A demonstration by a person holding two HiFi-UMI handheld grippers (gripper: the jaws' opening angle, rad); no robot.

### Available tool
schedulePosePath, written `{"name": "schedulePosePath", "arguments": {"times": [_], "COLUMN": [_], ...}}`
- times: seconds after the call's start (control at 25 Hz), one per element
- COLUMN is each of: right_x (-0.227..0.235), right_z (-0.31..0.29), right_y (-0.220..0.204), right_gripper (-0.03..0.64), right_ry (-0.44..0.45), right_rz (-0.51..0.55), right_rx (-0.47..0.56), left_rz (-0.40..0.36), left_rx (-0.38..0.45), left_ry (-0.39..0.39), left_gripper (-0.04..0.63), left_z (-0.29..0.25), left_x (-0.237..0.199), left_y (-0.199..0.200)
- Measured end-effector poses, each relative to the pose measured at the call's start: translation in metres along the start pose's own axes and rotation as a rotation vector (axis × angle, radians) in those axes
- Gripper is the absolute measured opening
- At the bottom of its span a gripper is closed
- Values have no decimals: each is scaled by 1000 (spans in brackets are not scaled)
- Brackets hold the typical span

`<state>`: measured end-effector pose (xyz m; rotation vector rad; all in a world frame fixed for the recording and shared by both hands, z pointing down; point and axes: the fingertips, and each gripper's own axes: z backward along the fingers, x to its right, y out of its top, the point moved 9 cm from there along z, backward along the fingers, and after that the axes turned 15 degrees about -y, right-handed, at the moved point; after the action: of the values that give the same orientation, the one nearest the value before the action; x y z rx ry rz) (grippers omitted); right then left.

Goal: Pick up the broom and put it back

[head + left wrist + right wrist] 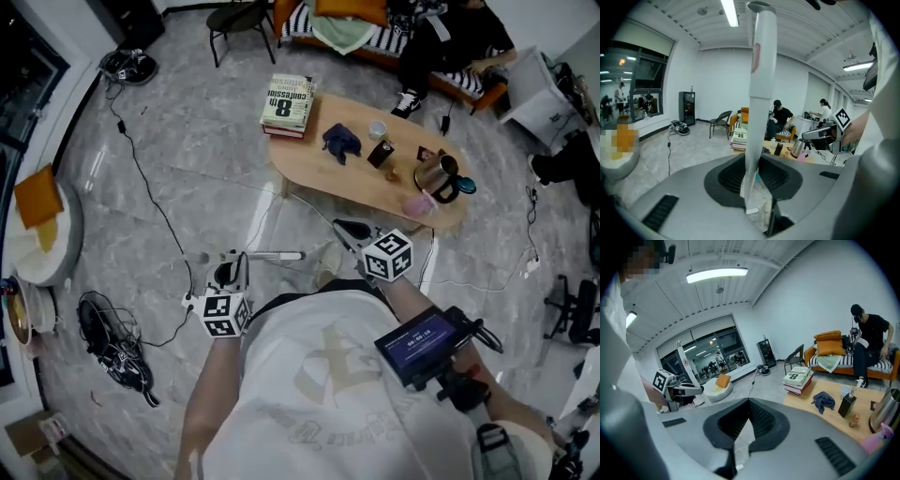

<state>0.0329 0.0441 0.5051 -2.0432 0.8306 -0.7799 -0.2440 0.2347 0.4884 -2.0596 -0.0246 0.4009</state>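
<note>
My left gripper [230, 270] is shut on the broom's white handle [277, 255], in front of my body above the grey floor. In the left gripper view the handle [761, 70] rises straight up between the jaws [751, 163], with a red label near its top. The broom's head is not in view. My right gripper [345, 231] hangs to the right near the low table, apart from the handle. Its jaws [749, 405] meet at the tips with nothing between them. From the right gripper view, the left gripper [690, 390] holds the pole [685, 361] nearly upright.
A low oval wooden table [323, 178] ahead bears a book stack [289, 101], a dark cloth [340, 141] and a kettle [437, 175]. A person [452, 36] sits on the sofa behind it. Cables [150, 197] and a black shoe [112, 345] lie left.
</note>
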Motion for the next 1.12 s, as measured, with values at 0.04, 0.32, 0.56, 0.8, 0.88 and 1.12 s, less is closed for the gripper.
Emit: {"name": "schedulePosePath", "arguments": {"times": [0.04,0.32,0.56,0.8,0.88,1.12], "right_x": [-4,-35,-57,-63,-65,-67], "right_z": [-1,-8,-6,-5,-5,1], "right_y": [1,9,14,15,15,13], "right_gripper": [17,17,17,17,17,17], "right_ry": [2,33,42,21,13,-18], "right_rz": [5,28,43,43,41,30], "right_rx": [3,25,32,38,40,46], "left_rz": [0,-12,-31,-29,-21,-19], "left_rx": [6,36,45,42,47,47], "left_ry": [-1,-6,-38,-58,-62,-87], "left_gripper": [94,94,95,95,95,95], "left_z": [5,30,40,43,44,40], "left_x": [0,-8,-10,-18,-23,-31], "left_y": [-1,-6,-6,-10,-12,-11]}}
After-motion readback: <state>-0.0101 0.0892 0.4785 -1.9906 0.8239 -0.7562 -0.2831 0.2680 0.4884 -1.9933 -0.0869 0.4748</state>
